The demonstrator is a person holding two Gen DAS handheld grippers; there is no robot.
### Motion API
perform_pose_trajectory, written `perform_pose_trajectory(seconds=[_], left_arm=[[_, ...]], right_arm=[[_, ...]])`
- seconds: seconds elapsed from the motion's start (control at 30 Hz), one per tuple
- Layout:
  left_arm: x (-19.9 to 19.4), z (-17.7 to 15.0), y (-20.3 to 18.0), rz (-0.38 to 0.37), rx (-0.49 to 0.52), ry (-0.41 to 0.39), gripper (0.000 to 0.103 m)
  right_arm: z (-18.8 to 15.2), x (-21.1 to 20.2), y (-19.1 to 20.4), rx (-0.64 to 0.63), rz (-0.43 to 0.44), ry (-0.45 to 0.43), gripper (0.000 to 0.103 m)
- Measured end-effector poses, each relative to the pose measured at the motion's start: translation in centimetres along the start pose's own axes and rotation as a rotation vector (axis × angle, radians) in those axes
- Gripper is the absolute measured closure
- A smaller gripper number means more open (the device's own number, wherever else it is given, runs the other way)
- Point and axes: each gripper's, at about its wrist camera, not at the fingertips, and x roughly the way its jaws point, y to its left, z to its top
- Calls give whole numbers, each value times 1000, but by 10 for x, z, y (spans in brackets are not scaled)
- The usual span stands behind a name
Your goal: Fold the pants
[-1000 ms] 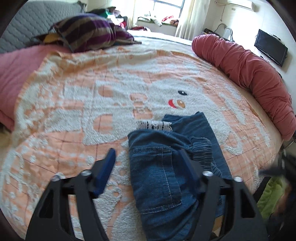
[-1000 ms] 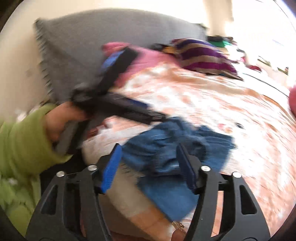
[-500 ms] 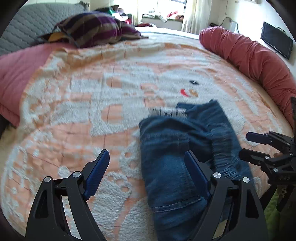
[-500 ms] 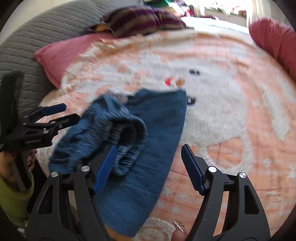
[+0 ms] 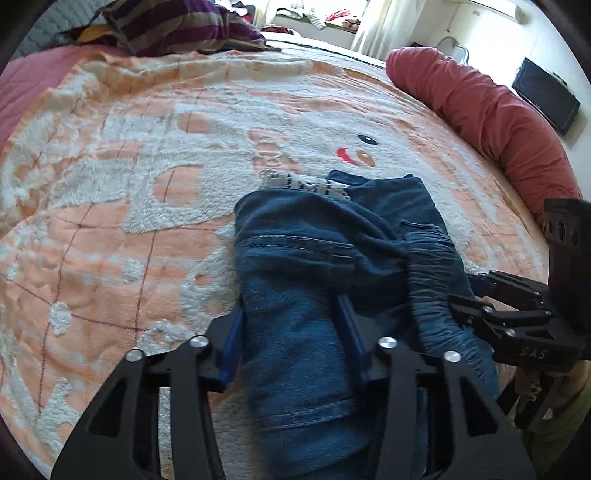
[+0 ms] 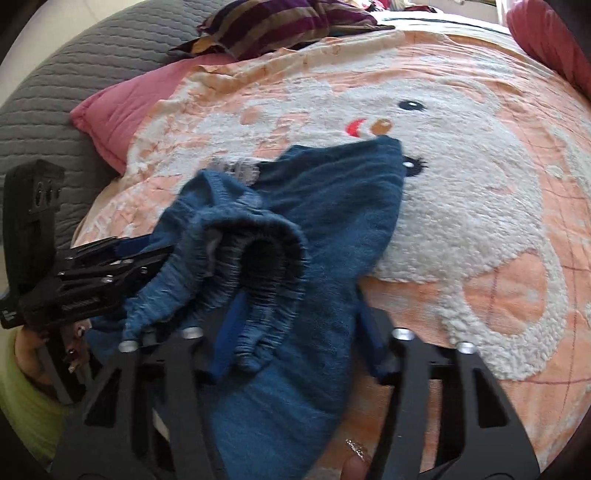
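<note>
Blue denim pants [image 5: 295,277] lie partly folded and bunched on the orange and white blanket [image 5: 110,184], near the bed's front edge. My left gripper [image 5: 291,332] points down onto them, its jaws closing with a thick fold of denim pressed between the blue pads. My right gripper [image 6: 299,332] is closing too, on the pants [image 6: 332,206] beside the gathered elastic waistband [image 6: 266,251], which drapes over its left finger. Each gripper shows in the other's view: the right gripper [image 5: 461,291] at the pants' right side, the left gripper [image 6: 159,258] at their left.
A long red bolster [image 5: 487,110] runs along the bed's right side. A striped purple pillow [image 5: 177,29], a pink pillow [image 6: 122,114] and a grey quilted headboard [image 6: 55,85] sit at the far end. A green sleeve [image 6: 22,398] shows at lower left.
Both grippers have sunk onto the pants and their jaws have narrowed from wide open to pinching the denim. The right gripper swung in from the left and rolled level.
</note>
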Motion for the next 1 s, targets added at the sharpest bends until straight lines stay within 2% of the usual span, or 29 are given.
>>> perform_pose_trajectory(seconds=[0.13, 0.33, 0.4, 0.53, 0.73, 1.0], left_arm=[[-3, 1, -7, 21, 27, -11, 72], [-16, 5, -8, 13, 20, -42, 81], [-22, 10, -9, 5, 25, -56, 81], [-33, 29, -12, 22, 44, -99, 81], [-43, 53, -9, 51, 49, -156, 81], [-17, 63, 11, 80, -1, -143, 81]], right_arm=[[0, -4, 12, -55, -10, -27, 83], [2, -14, 20, -74, -25, -76, 90], [5, -20, 28, -112, -37, -97, 96], [21, -28, 35, -165, -47, -134, 96], [45, -24, 34, -168, -44, -175, 96], [69, 3, 29, -177, -70, -150, 96]])
